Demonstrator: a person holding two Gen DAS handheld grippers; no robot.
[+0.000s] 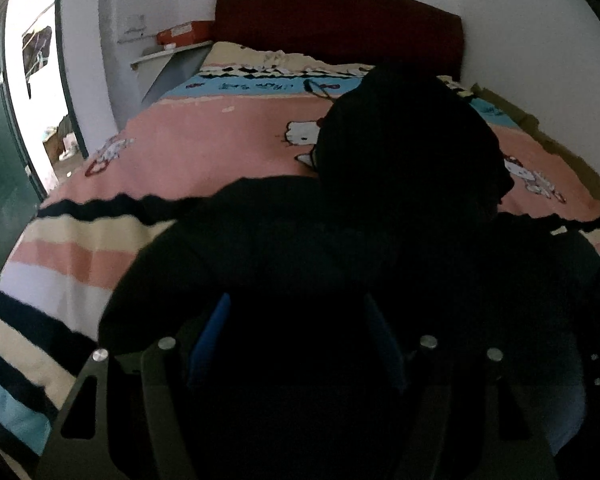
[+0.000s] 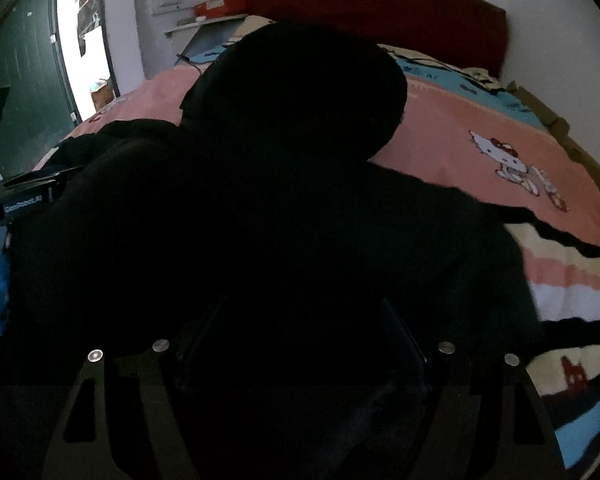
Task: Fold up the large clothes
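Observation:
A large black hooded garment [image 1: 340, 240] lies spread on the bed, its hood [image 1: 408, 132] toward the headboard. In the right wrist view the same garment [image 2: 260, 220] fills the middle, with its hood [image 2: 296, 88] at the top. My left gripper [image 1: 296, 340] hovers over the garment's near part; its blue pads [image 1: 212, 340] stand wide apart with black cloth below and between them. My right gripper [image 2: 304, 344] sits over the near hem; its dark fingers stand apart. Whether either one pinches cloth is hidden by the darkness. The left gripper's body [image 2: 24, 200] shows at the left edge.
The bed has a pink, striped cartoon-cat blanket [image 1: 204, 148] and a dark red headboard [image 1: 340, 20]. A shelf with an orange box [image 1: 184, 34] stands at the back left by the wall. A green door and bright doorway [image 1: 32, 100] are at the left.

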